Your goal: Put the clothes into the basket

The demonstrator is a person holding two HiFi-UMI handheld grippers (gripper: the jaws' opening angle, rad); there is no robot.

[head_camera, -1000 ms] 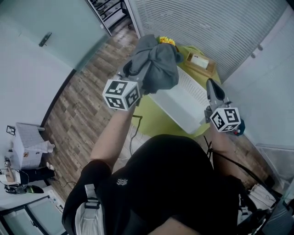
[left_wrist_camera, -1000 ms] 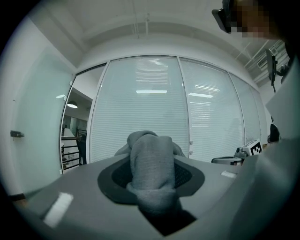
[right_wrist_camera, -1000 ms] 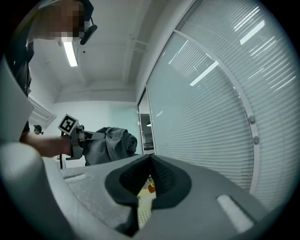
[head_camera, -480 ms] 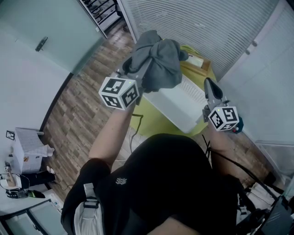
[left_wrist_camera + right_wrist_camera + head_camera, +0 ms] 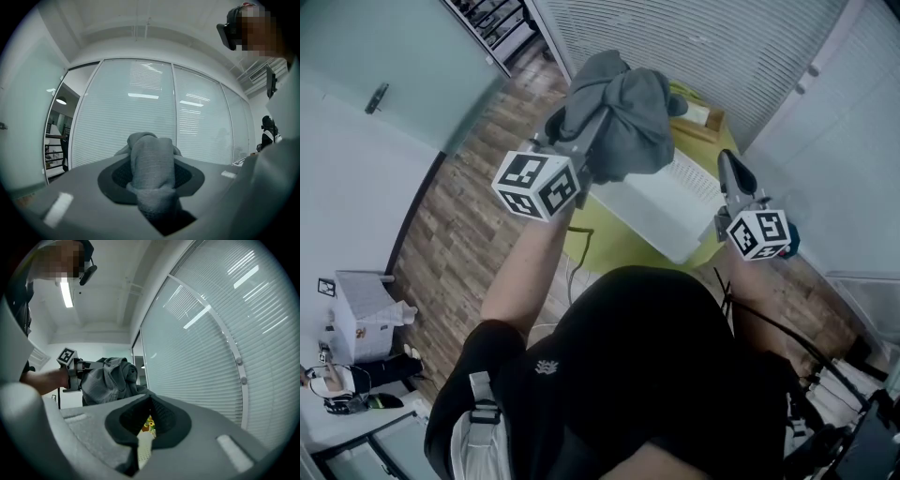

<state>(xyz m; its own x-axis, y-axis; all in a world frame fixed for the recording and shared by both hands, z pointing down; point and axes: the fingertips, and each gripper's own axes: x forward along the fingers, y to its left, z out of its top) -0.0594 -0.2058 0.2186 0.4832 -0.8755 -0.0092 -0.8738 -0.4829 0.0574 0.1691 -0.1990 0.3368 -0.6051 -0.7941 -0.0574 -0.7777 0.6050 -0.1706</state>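
A bunched grey garment [image 5: 623, 122] hangs in the air above the left end of the white perforated basket [image 5: 661, 202]. My left gripper [image 5: 598, 141] is shut on it, and the cloth hides the fingertips. In the left gripper view the garment [image 5: 152, 173] fills the gap between the jaws of the left gripper [image 5: 152, 187]. My right gripper [image 5: 729, 164] is raised at the basket's right end, shut, with nothing in it. In the right gripper view its jaws [image 5: 150, 401] meet at the tips, and the garment [image 5: 110, 378] shows to the left beyond them.
The basket stands on a green table [image 5: 609, 239] with a wooden tray [image 5: 703, 117] at its far side. A wall of white blinds [image 5: 722, 47] runs behind. Wooden floor [image 5: 469, 216] lies to the left, with a small white cabinet [image 5: 361, 314] at the far left.
The left gripper with the grey garment has drifted slightly up and to the left in the head view. The right gripper has hardly moved.
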